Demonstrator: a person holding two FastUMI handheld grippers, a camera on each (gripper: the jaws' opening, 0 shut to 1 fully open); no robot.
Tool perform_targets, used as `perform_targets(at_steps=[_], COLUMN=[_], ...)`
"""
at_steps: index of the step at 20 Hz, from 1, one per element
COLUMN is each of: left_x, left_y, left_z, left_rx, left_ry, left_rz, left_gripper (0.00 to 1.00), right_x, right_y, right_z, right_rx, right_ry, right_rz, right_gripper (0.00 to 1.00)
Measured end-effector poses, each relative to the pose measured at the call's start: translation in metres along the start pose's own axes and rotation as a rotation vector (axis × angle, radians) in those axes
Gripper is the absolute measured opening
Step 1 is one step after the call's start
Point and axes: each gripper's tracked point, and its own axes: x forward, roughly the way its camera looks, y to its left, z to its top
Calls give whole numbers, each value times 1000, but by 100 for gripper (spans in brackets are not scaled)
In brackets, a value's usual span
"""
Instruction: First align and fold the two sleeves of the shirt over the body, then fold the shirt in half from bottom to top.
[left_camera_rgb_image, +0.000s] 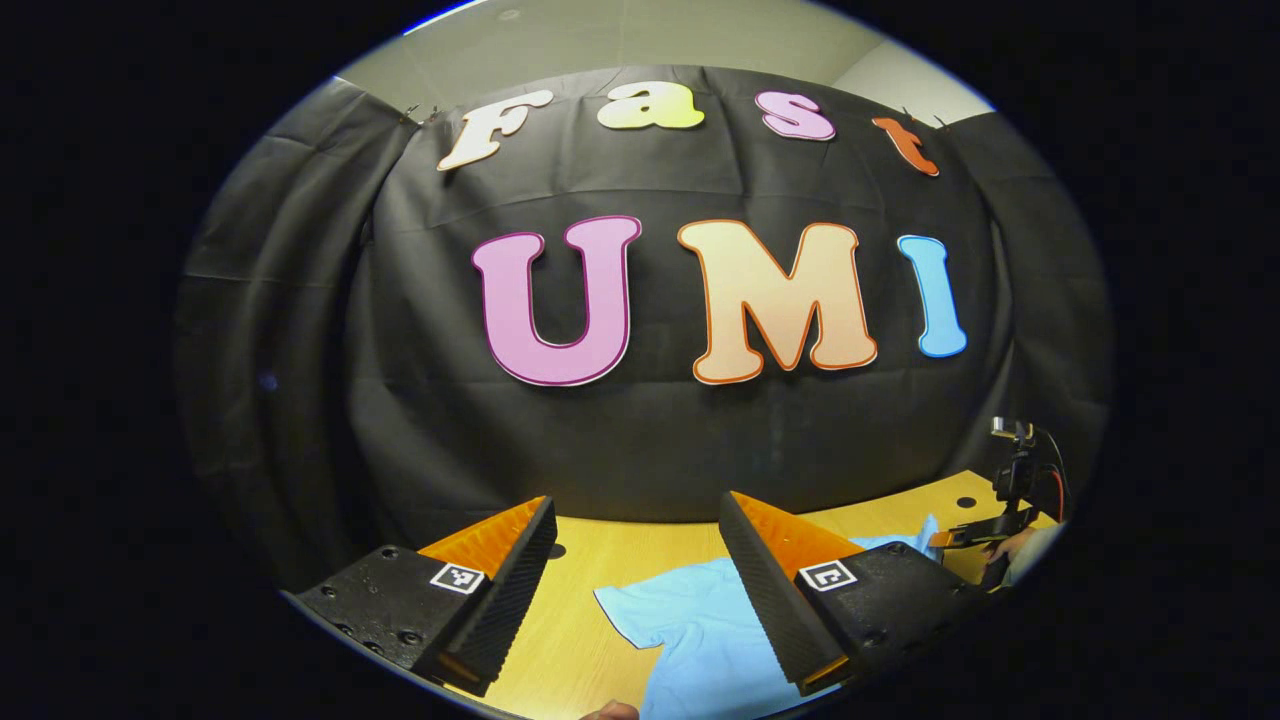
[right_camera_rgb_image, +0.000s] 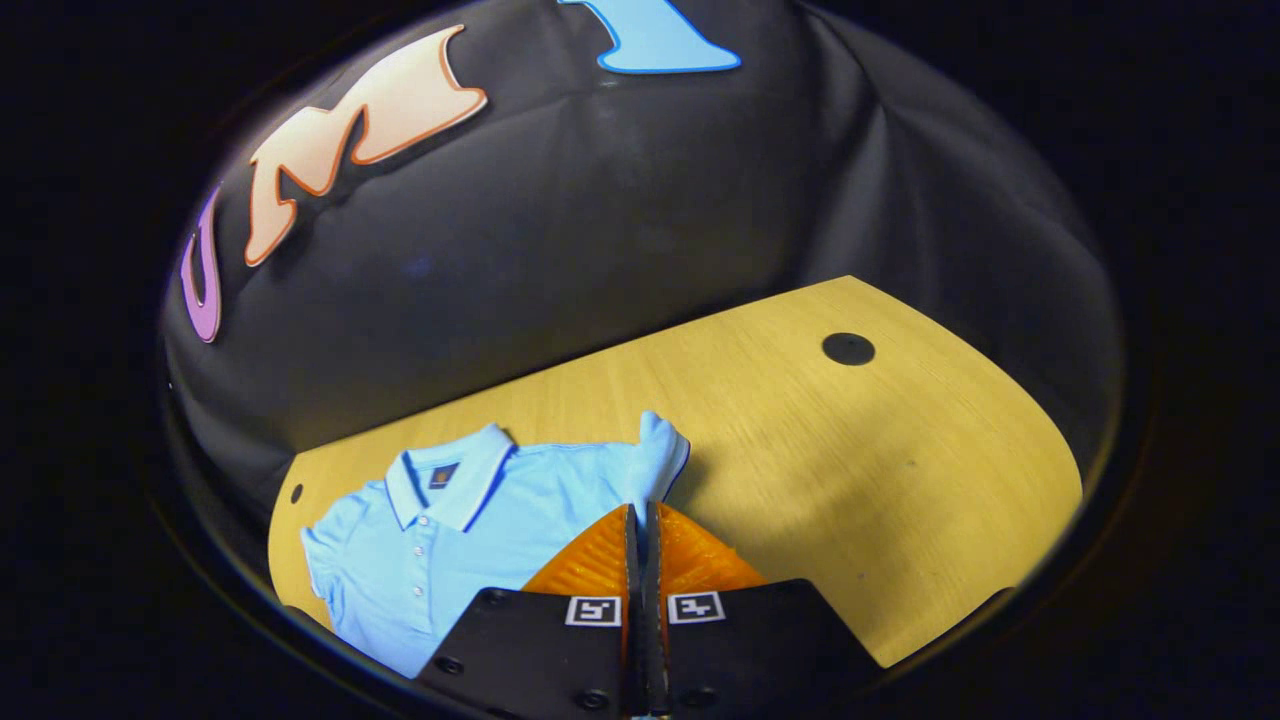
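A light blue polo shirt (right_camera_rgb_image: 440, 530) lies face up on the wooden table (right_camera_rgb_image: 850, 470), collar toward the back cloth. My right gripper (right_camera_rgb_image: 640, 512) is shut on one short sleeve (right_camera_rgb_image: 662, 450), which stands lifted off the table just above the fingertips. In the left gripper view the same shirt (left_camera_rgb_image: 700, 620) lies below my left gripper (left_camera_rgb_image: 636, 502), which is open and held above the table with nothing between its fingers. Its other sleeve (left_camera_rgb_image: 625, 605) lies flat under the gap. Far right in that view, the right gripper (left_camera_rgb_image: 945, 539) holds the cloth's edge.
A black round cap (right_camera_rgb_image: 848, 348) sits in the tabletop at the far right, and a small hole (right_camera_rgb_image: 297, 493) near the left edge. Black cloth walls close off the back and sides. A hand (left_camera_rgb_image: 1020, 545) holds the right gripper. The table's right half is bare wood.
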Motion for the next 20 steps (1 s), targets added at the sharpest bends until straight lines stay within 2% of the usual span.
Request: perform_targets(at_steps=[5,8,11,12,15,18,19,20], left_x=[-2,-2,0,3,17,39,48,56], left_y=[5,14,23,27,33,36,37,39], left_z=[-8,-13,-30,-34,-53,-82,-95,-107], left_rx=[-5,-7,-32,-42,-69,-91,-96,-101], left_ry=[13,26,63,75,100,148,169,188], left_rz=[10,26,45,51,66,73,77,80], left_gripper=[98,98,99,98,98,98,98,98], right_x=[-2,1,2,3,-6,-30,-37,-45], right_y=[62,87,102,107,107,105,102,98], right_z=[-25,-44,-63,-70,-63,-55,-52,-51], right_rx=[37,31,79,94,31,-59,-78,-91], right_ry=[35,70,134,155,112,74,64,58], right_rz=[152,203,240,251,262,274,276,274], right_gripper=[3,3,3,10,92,97,91,97])
